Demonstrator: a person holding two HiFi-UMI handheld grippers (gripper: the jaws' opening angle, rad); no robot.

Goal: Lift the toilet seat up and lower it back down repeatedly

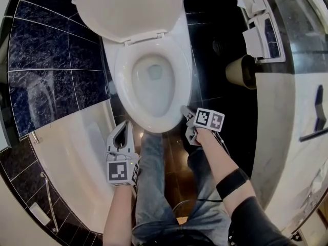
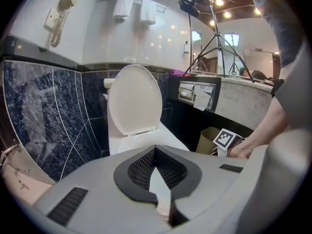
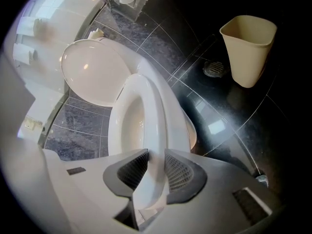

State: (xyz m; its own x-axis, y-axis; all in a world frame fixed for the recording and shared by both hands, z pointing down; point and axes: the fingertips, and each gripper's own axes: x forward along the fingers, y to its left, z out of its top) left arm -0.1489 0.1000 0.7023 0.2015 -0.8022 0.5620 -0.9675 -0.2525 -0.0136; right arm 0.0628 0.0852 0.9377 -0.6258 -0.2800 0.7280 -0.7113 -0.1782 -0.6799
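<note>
Dark-tiled bathroom. Right gripper (image 3: pixel 156 150) clamps the front rim of the white oval plastic toilet seat (image 3: pixel 153 113). Hinge at its 12 o'clock. Left gripper (image 2: pixel 156 149) closed, empty.

The toilet seat (image 1: pixel 122 76) and its lid (image 1: pixel 128 9) are glossy white, and so is the bathtub (image 1: pixel 77 152). The wall tiles (image 1: pixel 46 70) are blue-black, marbled with pale veins and crossed by thin light grout lines. The floor (image 1: pixel 215 45) is shiny black, and the bin (image 3: pixel 248 48) is beige. My left gripper (image 1: pixel 122 133) and right gripper (image 1: pixel 187 115) are pale grey, their fingers (image 3: pixel 178 172) faced in black ribbed rubber — the cubes (image 1: pixel 118 170) on them carry black-and-white square markers. My jeans (image 1: pixel 154 188) are faded blue, my sleeve (image 1: pixel 256 224) black.
</note>
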